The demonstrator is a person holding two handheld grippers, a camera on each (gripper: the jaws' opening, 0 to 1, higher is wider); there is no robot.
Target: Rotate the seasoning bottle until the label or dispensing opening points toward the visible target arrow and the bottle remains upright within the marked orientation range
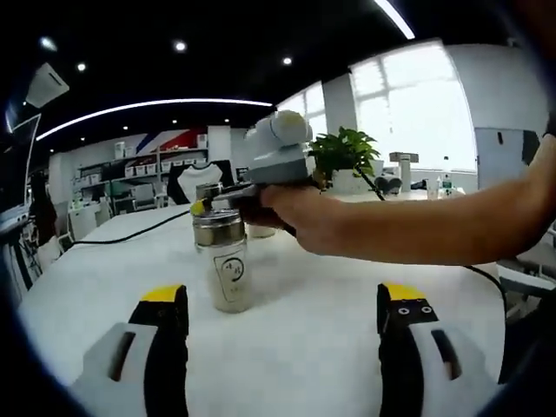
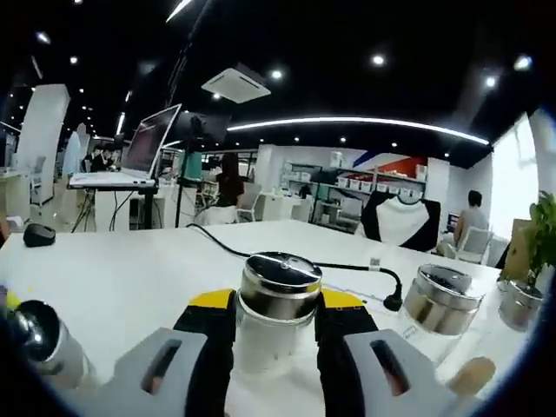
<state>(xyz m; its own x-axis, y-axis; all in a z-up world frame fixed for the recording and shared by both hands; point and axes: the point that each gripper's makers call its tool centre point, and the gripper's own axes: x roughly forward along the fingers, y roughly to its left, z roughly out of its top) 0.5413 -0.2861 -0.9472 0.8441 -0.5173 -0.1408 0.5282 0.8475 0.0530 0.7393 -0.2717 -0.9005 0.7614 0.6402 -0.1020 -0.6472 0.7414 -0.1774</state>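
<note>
Right gripper view, we list: right gripper (image 2: 276, 334) clamped on upright seasoning bottle (image 2: 278, 306) on white table (image 2: 122, 278); left gripper (image 1: 282, 326) wide open, empty

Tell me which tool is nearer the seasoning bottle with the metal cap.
Right. The right tool has its jaws closed around the seasoning bottle just below the metal cap. The left tool is open and held back from the bottle, not touching it.
</note>
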